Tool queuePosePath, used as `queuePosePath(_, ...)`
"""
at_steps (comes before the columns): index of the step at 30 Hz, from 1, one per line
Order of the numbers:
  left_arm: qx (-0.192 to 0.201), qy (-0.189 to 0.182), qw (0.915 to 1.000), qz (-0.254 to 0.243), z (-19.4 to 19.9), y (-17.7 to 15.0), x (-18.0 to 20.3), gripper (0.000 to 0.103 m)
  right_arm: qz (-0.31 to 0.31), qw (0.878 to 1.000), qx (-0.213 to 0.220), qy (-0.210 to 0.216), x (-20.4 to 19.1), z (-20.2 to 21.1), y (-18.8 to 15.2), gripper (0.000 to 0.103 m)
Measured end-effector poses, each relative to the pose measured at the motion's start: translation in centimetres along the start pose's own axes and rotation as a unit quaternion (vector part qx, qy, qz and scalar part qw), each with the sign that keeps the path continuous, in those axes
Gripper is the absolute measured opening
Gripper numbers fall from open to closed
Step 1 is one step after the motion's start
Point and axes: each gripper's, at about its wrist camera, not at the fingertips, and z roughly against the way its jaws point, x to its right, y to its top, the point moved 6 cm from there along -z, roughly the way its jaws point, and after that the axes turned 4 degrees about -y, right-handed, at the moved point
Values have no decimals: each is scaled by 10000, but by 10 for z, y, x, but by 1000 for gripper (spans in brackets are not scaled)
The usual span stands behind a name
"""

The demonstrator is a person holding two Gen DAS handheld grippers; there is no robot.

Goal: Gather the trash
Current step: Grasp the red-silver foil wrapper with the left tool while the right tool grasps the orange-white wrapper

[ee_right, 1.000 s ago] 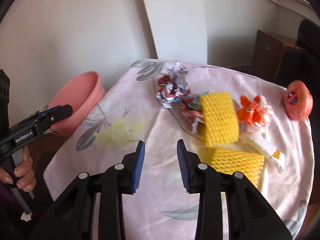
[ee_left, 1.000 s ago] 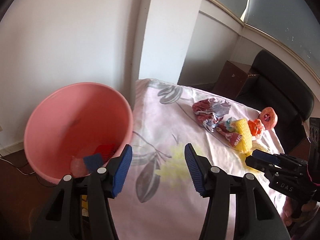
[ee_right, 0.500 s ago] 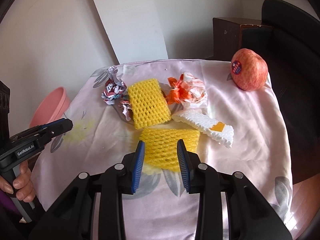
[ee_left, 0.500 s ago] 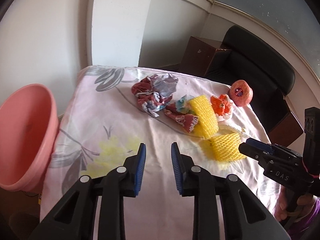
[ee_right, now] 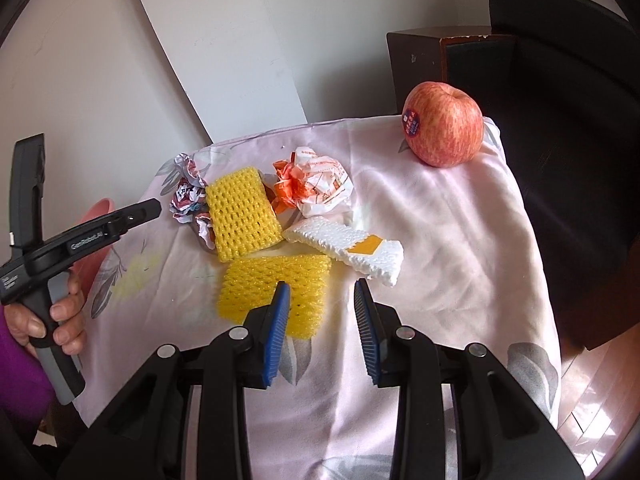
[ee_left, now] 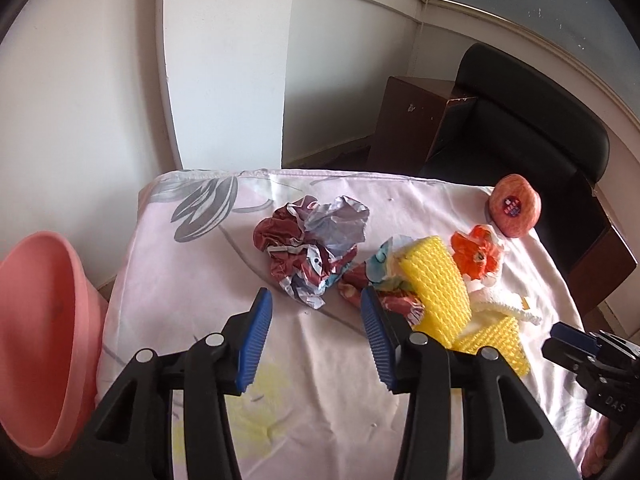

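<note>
Room: white walls (ee_left: 80,92), met by a white pillar (ee_left: 224,64) at the corner. Desk (ee_right: 460,248), draped in pale pink floral cloth. Black chair (ee_left: 532,120) and dark brown wooden cabinet (ee_left: 408,116) are set behind it. Reddish wood floor (ee_right: 600,400) is seen, sunlit, at lower right.

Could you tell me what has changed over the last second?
The left gripper swung from the pink basin toward the crumpled wrapper, closing then reopening. The right gripper advanced to the near yellow foam net and opened wider. Neither holds anything. The trash and apple lie where they were.
</note>
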Motion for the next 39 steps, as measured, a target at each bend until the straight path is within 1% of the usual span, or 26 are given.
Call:
queuePosePath(4,-97,168,9998,7,-24,6,-6,45,-12,10000,59,58,3,0,6,34)
queuePosePath(9,-115,193,9997,105,-40,10,-13,44,-14,9998,115,129,3,-3,16,34)
queuePosePath(10,-142,162,9997,107,-42,8,-13,36,-14,9998,122,150,3,-5,19,34)
queuePosePath(11,-181,118,9997,110,-43,7,-13,33,-12,9998,127,171,2,-6,22,34)
queuePosePath(15,-149,121,9998,52,-40,2,-14,29,61,9996,186,192,-3,-13,33,34)
queuePosePath(16,-139,111,9998,68,-38,0,-14,27,87,9996,205,197,-5,-15,35,34)
queuePosePath(17,-138,97,9998,90,-35,-1,-14,22,111,9995,225,198,-7,-16,37,34)
queuePosePath(20,-117,42,9998,169,-24,-7,-15,20,150,9993,291,188,-11,-20,44,34)
queuePosePath(22,-100,34,9998,161,-15,-12,-14,11,127,9993,316,171,-12,-25,50,34)
queuePosePath(25,-133,-33,9997,195,-3,-22,-13,11,122,9991,366,188,-15,-32,58,34)
queuePosePath(28,-137,-48,9997,171,9,-31,-13,11,260,9987,437,71,-18,-40,67,34)
queuePosePath(31,-112,-119,9996,214,21,-35,-14,10,251,9988,410,18,-16,-51,75,34)
queuePosePath(33,-110,-161,9996,222,26,-37,-13,10,229,9993,290,51,-15,-60,78,34)
queuePosePath(36,-119,-198,9994,247,32,-41,-12,10,164,9996,203,50,-12,-68,77,46)
queuePosePath(39,-145,-205,9993,279,35,-44,-12,11,121,9997,197,64,-11,-71,75,47)
